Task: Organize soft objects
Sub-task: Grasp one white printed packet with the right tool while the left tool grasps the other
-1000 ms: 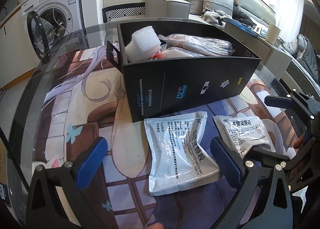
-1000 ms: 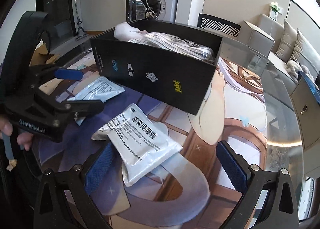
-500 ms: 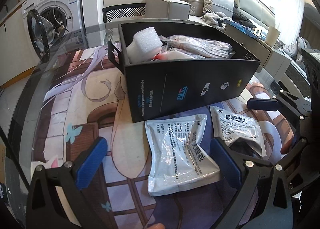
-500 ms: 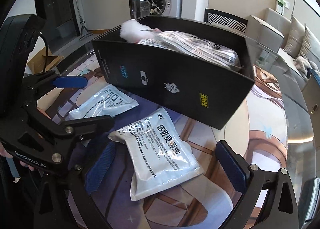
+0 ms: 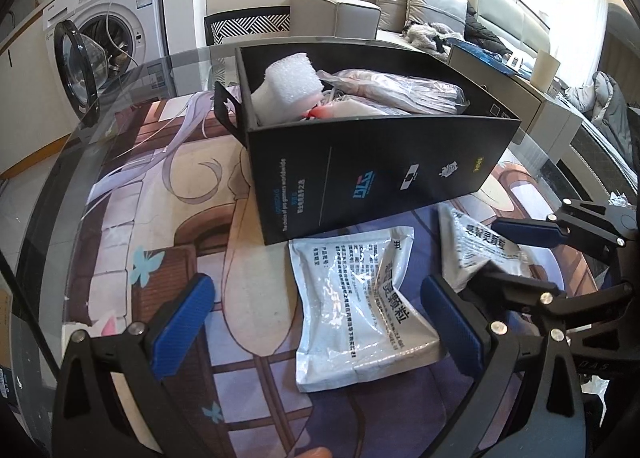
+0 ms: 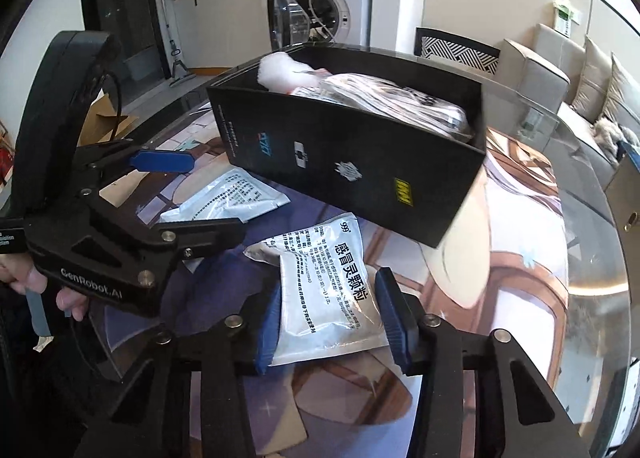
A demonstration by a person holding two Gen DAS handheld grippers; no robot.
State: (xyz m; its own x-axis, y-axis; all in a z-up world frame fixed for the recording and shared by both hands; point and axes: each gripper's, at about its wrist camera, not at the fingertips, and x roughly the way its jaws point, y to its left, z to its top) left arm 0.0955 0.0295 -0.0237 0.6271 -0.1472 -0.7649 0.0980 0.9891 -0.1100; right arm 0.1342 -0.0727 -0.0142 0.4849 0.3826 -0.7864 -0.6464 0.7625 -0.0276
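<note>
Right claw (image 6: 328, 322) closing on the soft white pouch (image 6: 324, 286), left claw (image 5: 316, 318) wide apart, and maybe slipped out because of too small a pinch.

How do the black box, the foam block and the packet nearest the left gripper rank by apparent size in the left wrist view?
1. black box
2. packet, though nearness enlarges it
3. foam block, farther off, so unsure

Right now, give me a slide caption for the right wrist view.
Right claw closing around a white packet lying on the table mat before a filled black box.
</note>
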